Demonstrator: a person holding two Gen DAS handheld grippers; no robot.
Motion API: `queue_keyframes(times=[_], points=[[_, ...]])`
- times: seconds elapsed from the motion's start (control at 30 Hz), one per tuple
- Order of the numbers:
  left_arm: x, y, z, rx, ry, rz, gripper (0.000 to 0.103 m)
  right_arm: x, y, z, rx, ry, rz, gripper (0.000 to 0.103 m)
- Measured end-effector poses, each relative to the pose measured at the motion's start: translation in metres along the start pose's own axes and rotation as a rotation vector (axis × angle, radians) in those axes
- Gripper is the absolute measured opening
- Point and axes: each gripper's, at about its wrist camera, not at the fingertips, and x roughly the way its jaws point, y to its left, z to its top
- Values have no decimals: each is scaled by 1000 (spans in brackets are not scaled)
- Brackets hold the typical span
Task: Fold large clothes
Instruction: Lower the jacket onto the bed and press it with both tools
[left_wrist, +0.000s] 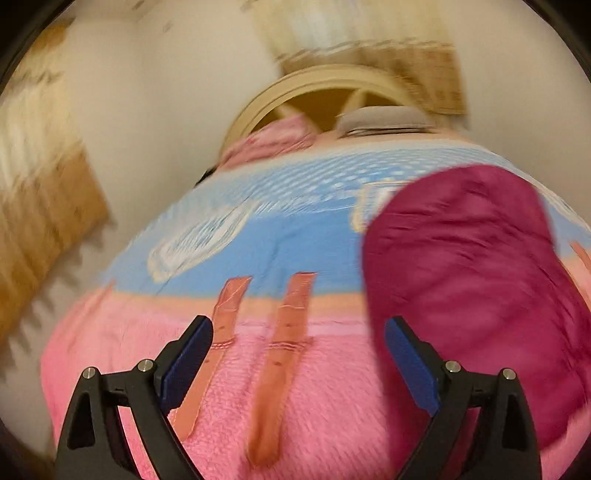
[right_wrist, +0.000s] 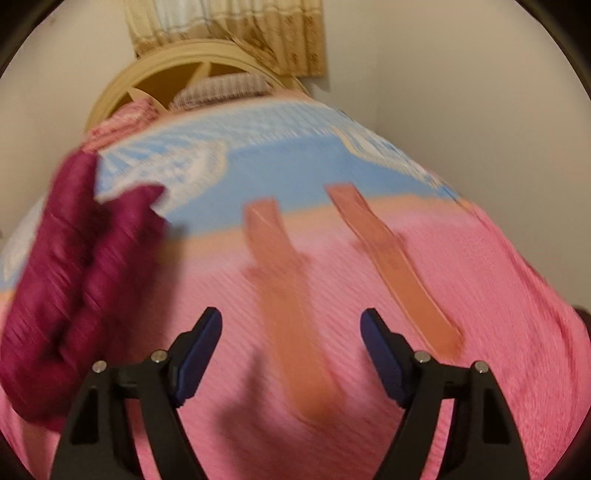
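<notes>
Both claws, left (left_wrist: 297, 332) and right (right_wrist: 291, 325), spread empty above bed blanket (right_wrist: 406, 369); folded magenta garment (left_wrist: 461, 277) lies whole only in left view.

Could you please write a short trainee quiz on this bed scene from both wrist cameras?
1. True or false: the left gripper holds the magenta garment.
2. The garment lies on: A) floor B) blanket C) chair.
3. What stands behind the pillow?
Key: 1 false, its jaws are open and empty, as are the right gripper's; 2 B; 3 the headboard.
</notes>
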Motion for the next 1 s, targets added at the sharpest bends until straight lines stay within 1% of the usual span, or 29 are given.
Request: queue_keyframes(times=[0.07,0.13,0.27,0.3,0.37,0.47,0.53,0.7,0.83,1.0], points=[[14,5,8,-42,13,17,94,-6,22,20,-22,-27,23,79],[26,5,13,-79,27,6,94,-12,46,40,-37,-52,54,77],[40,-5,22,-99,51,-13,94,-20,93,69,-64,-93,115,76],[44,-9,25,-97,54,-14,94,-21,109,75,-78,-104,127,73],[48,-13,32,-94,57,-9,94,-17,130,80,-97,-108,145,69],[58,-18,36,-92,58,-18,94,-4,159,82,-127,-95,158,65],[62,-21,38,-85,59,-21,94,5,170,82,-136,-89,153,65],[76,-28,40,-72,74,-32,94,29,177,81,-126,-79,124,65],[86,-35,38,-71,89,-51,94,46,162,69,-95,-47,105,65],[95,-49,32,-53,102,-60,94,60,147,56,-64,-25,106,65]])
